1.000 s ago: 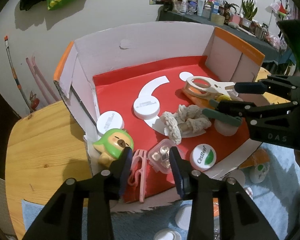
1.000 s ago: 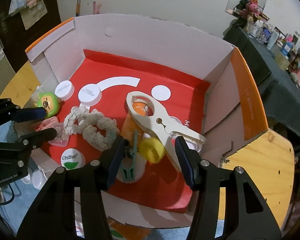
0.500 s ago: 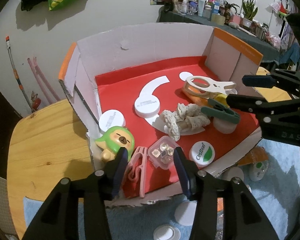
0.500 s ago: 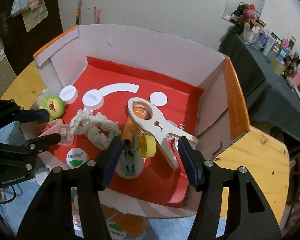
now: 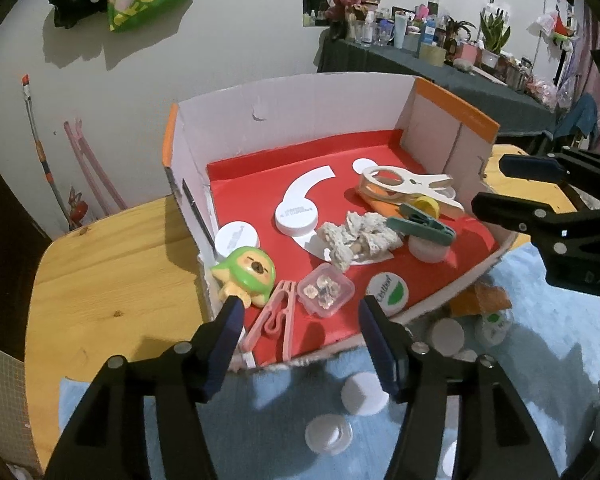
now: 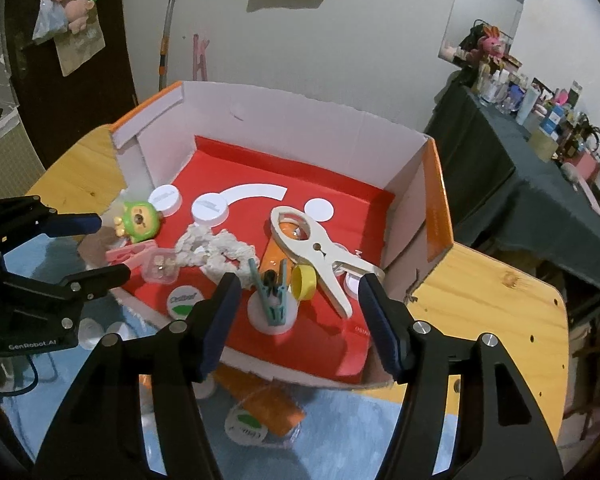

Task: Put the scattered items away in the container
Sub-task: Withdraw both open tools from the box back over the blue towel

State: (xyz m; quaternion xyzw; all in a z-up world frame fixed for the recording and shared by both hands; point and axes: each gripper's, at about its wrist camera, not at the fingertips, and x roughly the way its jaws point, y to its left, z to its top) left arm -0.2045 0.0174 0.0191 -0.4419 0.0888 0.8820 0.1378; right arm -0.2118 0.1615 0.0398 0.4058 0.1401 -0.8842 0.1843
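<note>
**Two open grippers held over a box of small items**

Both grippers are spread wide and hold nothing. The left gripper (image 5: 300, 312) hangs above the near edge of a cardboard box (image 5: 292, 112) with white walls, orange trim and a red floor. The right gripper (image 6: 296, 292) hangs over the box's right near corner, its fingers framing the items below without touching them.

Inside the box, at the near left corner, sits a green toy (image 5: 246, 276). Just beside it lie a pink clip (image 5: 276, 320) and a small clear case (image 5: 326, 290). A cream scrunchie (image 5: 360, 236) rests near the middle. To its right, a teal peg (image 5: 420, 226) lies on top of a white lid (image 5: 428, 250). Behind that, a large cream clamp (image 5: 408, 184) lies across an orange item, with a yellow cap (image 5: 428, 205) touching it. Two more white caps (image 5: 296, 216) sit toward the left side, and a round lid with a green logo (image 5: 388, 289) lies near the front wall.

The box stands on a wooden table (image 5: 100, 264). In front of it a blue cloth (image 5: 292, 408) covers the table, and several items lie scattered there outside the box: white lids (image 5: 362, 398), a clear lid (image 5: 328, 434), and an orange packet (image 6: 260, 404) partly tucked under the box's front edge.
</note>
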